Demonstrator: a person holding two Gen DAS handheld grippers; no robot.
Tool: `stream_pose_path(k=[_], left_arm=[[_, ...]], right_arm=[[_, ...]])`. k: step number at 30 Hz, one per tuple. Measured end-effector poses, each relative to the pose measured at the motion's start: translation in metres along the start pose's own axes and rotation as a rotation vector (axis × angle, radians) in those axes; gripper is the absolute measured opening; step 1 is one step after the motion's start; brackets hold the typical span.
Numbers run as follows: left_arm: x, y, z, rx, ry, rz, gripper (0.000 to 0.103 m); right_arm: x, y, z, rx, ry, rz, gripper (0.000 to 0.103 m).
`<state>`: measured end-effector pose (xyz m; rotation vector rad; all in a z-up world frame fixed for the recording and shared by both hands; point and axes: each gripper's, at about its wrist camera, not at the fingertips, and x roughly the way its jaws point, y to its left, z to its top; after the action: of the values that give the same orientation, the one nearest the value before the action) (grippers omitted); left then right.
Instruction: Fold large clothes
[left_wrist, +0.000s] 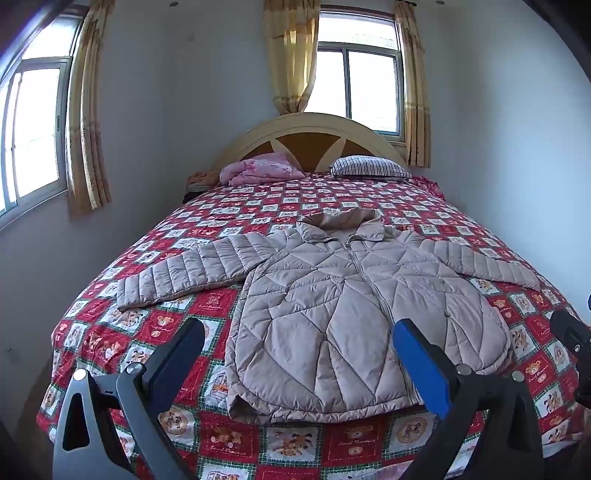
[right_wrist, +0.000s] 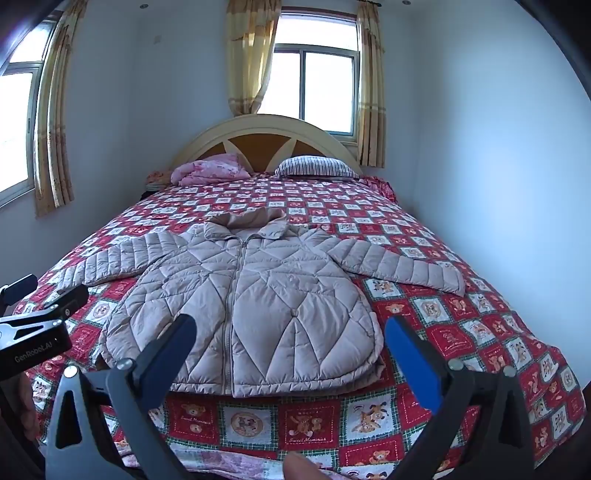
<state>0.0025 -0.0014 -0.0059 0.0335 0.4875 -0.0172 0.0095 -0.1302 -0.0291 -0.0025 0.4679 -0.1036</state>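
Both sets of jaws are standing spread as wide as they go and gripping nothing: the left gripper (left_wrist: 299, 332) is hanging above the near hem of the jacket (left_wrist: 354, 295), and the right gripper (right_wrist: 291, 328) is doing the same on its own side, tilted down toward the cloth with open air between the pads. In the right wrist view the left gripper is showing at the left edge as a black clamp. The jacket is lying face up and zipped on the bedspread (left_wrist: 177, 229), hem toward the cameras at the foot of the bed, collar pointing away toward the headboard (left_wrist: 310, 133), so its long axis is running up the bed while both sleeves are stretching out sideways across it. It is a puffy quilted piece in pale beige, with diamond stitching over the body and narrow ribs along the sleeves. The bedspread beneath is showing a red and white check with bear pictures. Near the headboard a pink bundle (left_wrist: 258, 168) and a striped pillow (left_wrist: 369, 166) are sitting side by side. Behind them, white walls are framing two windows with yellow curtains (left_wrist: 291, 55).
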Motion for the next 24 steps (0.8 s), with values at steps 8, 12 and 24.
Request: stream_pose_path(k=[8,12,24], left_arm=[[0.0044,0.0024,-0.0038,-0.005,0.013,0.001,0.102],[0.0052,0.0025,-0.0028,-0.005,0.014,0.001,0.102],[0.0054,0.0025,-0.0018,-0.004,0.016,0.0,0.102]], right_arm=[[0.0036,-0.0008,-0.0012,0.0,0.009,0.001,0.103],[0.0047,-0.0006,-0.0016,-0.001,0.011,0.001,0.103],[0.0057,-0.0005,-0.0009,0.0,0.011,-0.001,0.103]])
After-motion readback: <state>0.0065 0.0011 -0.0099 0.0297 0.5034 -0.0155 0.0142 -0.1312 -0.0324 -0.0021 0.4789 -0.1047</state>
